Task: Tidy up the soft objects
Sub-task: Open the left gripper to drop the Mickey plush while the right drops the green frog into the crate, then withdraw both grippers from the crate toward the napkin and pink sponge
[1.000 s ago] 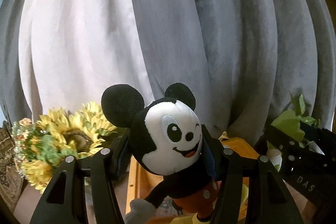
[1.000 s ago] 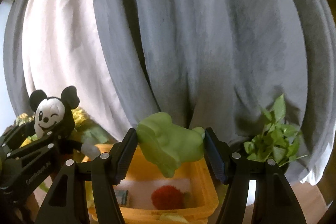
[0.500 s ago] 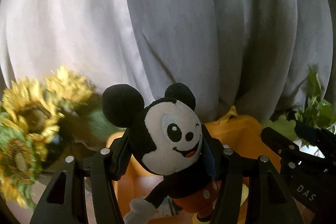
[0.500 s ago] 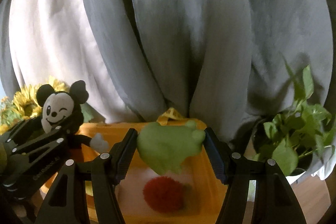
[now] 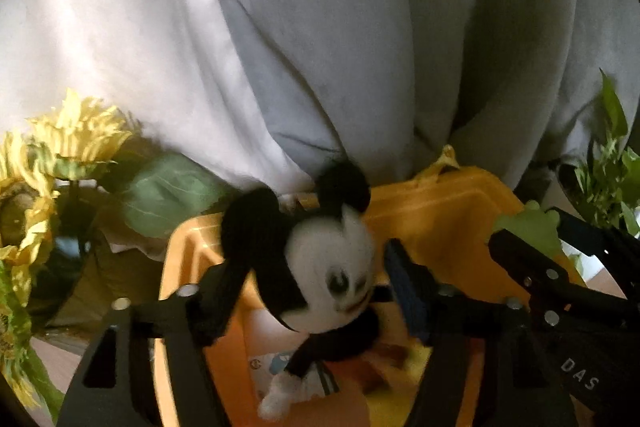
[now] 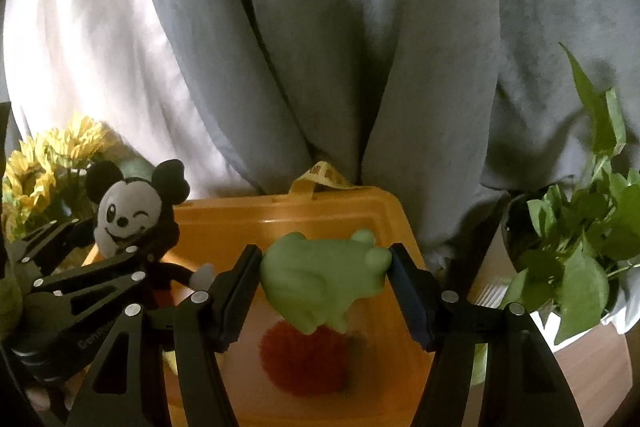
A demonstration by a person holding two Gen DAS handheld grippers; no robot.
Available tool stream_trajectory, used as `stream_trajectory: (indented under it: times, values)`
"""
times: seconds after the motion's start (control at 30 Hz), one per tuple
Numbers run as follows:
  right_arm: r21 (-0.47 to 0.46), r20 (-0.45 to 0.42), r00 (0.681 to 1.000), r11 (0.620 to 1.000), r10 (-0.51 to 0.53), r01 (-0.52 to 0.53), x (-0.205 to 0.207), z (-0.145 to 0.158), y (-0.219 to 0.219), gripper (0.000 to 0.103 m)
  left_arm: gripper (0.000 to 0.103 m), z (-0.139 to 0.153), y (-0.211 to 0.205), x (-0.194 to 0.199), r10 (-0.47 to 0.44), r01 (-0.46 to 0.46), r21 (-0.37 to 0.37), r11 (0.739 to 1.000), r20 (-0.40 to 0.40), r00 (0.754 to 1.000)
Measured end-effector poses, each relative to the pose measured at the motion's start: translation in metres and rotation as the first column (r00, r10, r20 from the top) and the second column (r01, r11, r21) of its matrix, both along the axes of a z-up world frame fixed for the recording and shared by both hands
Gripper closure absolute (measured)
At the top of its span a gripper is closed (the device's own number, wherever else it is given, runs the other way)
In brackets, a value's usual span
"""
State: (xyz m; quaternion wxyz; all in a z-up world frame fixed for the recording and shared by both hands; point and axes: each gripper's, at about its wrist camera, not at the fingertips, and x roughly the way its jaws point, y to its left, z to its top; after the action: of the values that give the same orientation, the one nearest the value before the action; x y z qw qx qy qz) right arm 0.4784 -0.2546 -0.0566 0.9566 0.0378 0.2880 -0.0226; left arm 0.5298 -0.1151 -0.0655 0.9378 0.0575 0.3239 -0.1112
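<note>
A black and white mouse plush (image 5: 320, 279) tips forward and blurs between the fingers of my left gripper (image 5: 316, 287), whose jaws stand spread, above the yellow bin (image 5: 436, 219). In the right wrist view the plush (image 6: 128, 215) still rests against the left gripper (image 6: 96, 259) at the bin's left edge. My right gripper (image 6: 324, 279) is shut on a green soft frog toy (image 6: 320, 275), held over the yellow bin (image 6: 288, 223). A red fuzzy ball (image 6: 304, 359) lies in the bin.
Grey and white curtains (image 6: 320, 47) hang close behind the bin. Yellow sunflowers (image 5: 48, 163) stand to the left. A leafy potted plant (image 6: 580, 227) stands to the right on a wooden surface (image 6: 592, 367).
Both grippers moved forward and tilted down over the bin. The left gripper's jaws spread and the mouse plush has tipped and dropped between them. The right gripper still holds the frog.
</note>
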Motion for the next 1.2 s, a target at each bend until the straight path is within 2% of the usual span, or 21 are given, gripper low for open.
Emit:
stream_trajectory:
  times: [0.1, 0.17, 0.4, 0.83, 1.2]
  values:
    - [0.004, -0.006, 1.0, 1.0, -0.02, 0.02, 0.002, -0.001, -0.003, 0.035, 0.021, 0.001, -0.001, -0.001, 0.017, -0.017, 0.002, 1.0, 0.0, 1.0]
    - [0.0, 0.001, 0.999, 0.999, -0.047, 0.047, -0.001, 0.002, -0.005, 0.028, 0.017, 0.002, 0.002, -0.003, 0.019, -0.019, -0.004, 1.0, 0.002, 1.0]
    - [-0.013, 0.052, 0.997, 0.998, -0.06, 0.061, -0.017, 0.014, -0.009, 0.027, 0.016, 0.017, 0.008, -0.027, 0.031, -0.031, -0.009, 0.999, 0.057, 0.998]
    - [-0.005, 0.138, 0.987, 0.996, -0.082, 0.084, -0.068, 0.048, -0.011, 0.027, 0.014, 0.063, 0.02, -0.09, 0.054, -0.048, -0.038, 0.998, 0.189, 0.98]
    - [-0.031, 0.19, 0.977, 0.994, -0.1, 0.108, -0.121, 0.064, -0.002, 0.027, 0.014, 0.075, 0.029, -0.139, 0.044, -0.036, -0.041, 0.999, 0.225, 0.973]
